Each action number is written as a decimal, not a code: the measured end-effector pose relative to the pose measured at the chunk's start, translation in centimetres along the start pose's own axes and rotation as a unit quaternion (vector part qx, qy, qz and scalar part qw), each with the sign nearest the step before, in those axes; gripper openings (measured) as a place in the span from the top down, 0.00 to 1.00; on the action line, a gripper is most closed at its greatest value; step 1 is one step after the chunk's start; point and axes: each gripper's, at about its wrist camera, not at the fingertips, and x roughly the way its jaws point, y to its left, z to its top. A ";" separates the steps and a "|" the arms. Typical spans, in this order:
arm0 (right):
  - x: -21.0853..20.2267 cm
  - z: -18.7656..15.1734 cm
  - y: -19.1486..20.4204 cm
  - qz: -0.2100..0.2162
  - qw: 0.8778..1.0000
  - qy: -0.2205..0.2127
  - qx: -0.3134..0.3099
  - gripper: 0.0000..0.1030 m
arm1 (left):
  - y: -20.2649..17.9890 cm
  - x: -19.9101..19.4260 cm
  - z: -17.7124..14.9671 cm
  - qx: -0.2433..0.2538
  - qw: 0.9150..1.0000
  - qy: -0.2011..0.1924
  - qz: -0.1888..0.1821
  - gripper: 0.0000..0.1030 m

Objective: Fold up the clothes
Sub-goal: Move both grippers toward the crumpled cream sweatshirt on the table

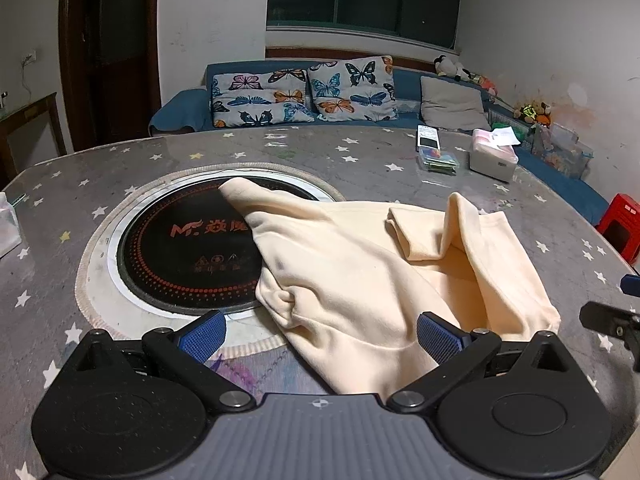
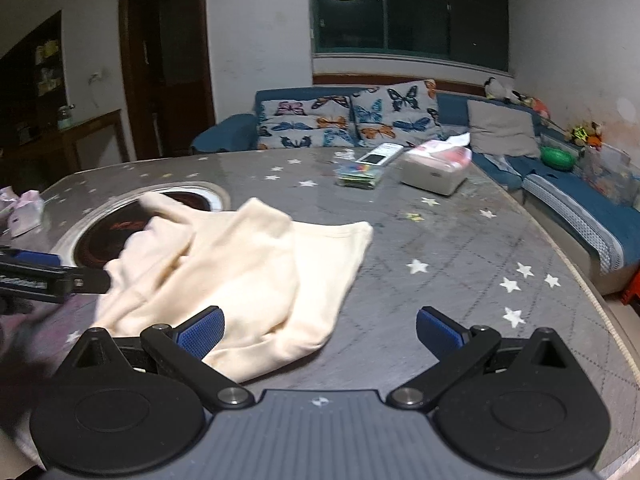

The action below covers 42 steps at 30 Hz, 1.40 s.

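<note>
1. Both my grippers gape wide, left (image 1: 320,334) and right (image 2: 320,330), gripping nothing.
2. Cream garment (image 1: 360,280) lies crumpled just past my left jaws, overlapping the hotplate (image 1: 180,248).
3. Farther out on the table (image 2: 460,240): tissue box (image 2: 436,168), remote (image 2: 380,156).

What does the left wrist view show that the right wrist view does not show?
Only the left wrist view shows the red stool and the logo on the black cooktop, which the cream garment partly covers. Only the right wrist view shows the green ball on the sofa and the wooden side table. Both show the garment crumpled on the star-patterned table, the tissue box, the butterfly cushions, and each open hand-held gripper: left, right.
</note>
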 end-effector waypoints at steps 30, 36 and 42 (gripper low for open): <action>-2.7 -1.3 3.2 0.054 0.998 0.007 0.001 0.08 | -1.8 -2.2 -1.4 0.028 1.000 -0.004 -0.005 0.00; -2.8 -1.7 3.5 0.061 0.998 0.012 -0.002 0.08 | -2.0 -2.3 -1.7 0.030 1.000 -0.001 -0.007 0.00; -2.8 -1.8 3.9 0.066 0.998 0.016 -0.004 0.09 | -2.0 -2.4 -1.9 0.031 0.999 0.002 -0.007 0.00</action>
